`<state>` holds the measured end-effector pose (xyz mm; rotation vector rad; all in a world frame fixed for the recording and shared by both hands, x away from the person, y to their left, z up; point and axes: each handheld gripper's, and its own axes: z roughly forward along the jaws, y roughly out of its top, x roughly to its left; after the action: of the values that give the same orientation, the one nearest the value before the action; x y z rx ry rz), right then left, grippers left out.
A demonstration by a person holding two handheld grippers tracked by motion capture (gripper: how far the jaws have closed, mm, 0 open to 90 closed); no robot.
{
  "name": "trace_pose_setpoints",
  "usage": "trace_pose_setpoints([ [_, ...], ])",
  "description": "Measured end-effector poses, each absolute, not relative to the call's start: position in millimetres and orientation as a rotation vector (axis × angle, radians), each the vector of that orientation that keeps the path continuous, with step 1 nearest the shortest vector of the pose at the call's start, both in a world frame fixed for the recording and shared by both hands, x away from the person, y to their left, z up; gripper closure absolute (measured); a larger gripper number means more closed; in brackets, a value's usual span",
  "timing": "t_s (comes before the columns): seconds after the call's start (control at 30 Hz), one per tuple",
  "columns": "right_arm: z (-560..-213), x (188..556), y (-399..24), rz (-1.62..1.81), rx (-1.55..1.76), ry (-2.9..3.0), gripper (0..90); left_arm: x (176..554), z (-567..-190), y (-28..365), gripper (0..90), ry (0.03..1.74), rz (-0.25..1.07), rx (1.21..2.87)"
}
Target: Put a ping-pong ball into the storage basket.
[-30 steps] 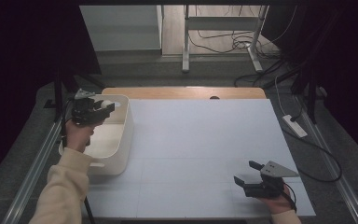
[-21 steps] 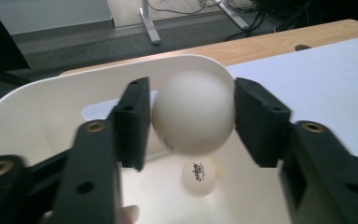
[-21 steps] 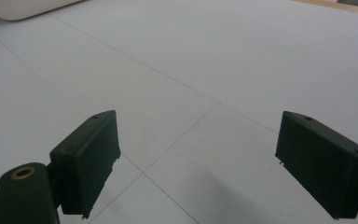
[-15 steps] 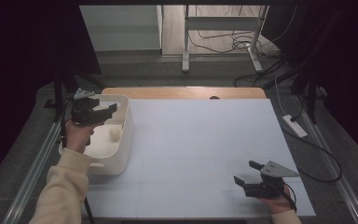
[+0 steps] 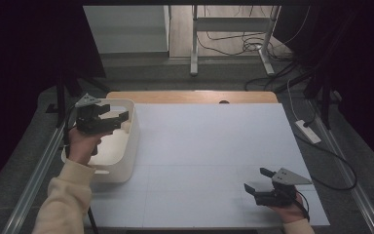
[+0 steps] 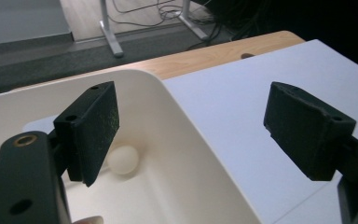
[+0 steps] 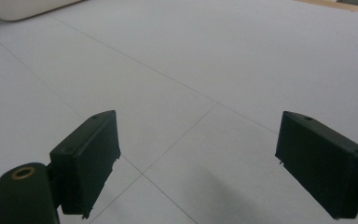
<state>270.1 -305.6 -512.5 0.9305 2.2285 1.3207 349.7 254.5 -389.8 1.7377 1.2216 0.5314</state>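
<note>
Dark room, a white-topped table (image 5: 209, 146) with a wooden strip along its far edge, cables on the floor beyond. A white bin (image 5: 126, 161) sits at the table's left side. The left gripper (image 5: 119, 117) hangs over the bin's far half, held up in the person's left hand (image 5: 80, 146), cream sleeve below. Its jaws have just been opening and now stand wide apart with nothing between them, pads touching nothing. In the left gripper view the small white ball (image 6: 122, 159) lies on the bin floor, down against the wall of the bin (image 6: 186, 154), partly hidden behind one black jaw and well clear of it. In the high view the ball (image 5: 125, 127) shows as a pale spot just under the gripper's tip. The right gripper (image 5: 258, 183) rests low at the near right of the table, well apart from the bin. Jaws spread wide, empty, with bare white tabletop (image 7: 191, 70) between them and a corner of the bin (image 7: 23, 8) far off.
</note>
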Motion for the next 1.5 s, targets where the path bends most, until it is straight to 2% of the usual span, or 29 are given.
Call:
trace_pose_setpoints([
  [0.37,-512.8,270.7,-305.6,1.323,0.930,2.229,13.2,337.2,-387.1,247.8,18.1,1.140,0.472,1.736],
  [1.13,-512.0,268.4,-306.8,1.320,0.932,2.225,13.1,310.9,-388.4,220.1,14.5,0.982,0.460,1.753],
  [1.5,-511.7,267.5,-307.6,1.318,0.932,2.220,13.2,302.0,-391.6,206.3,14.2,0.923,0.400,1.780],
])
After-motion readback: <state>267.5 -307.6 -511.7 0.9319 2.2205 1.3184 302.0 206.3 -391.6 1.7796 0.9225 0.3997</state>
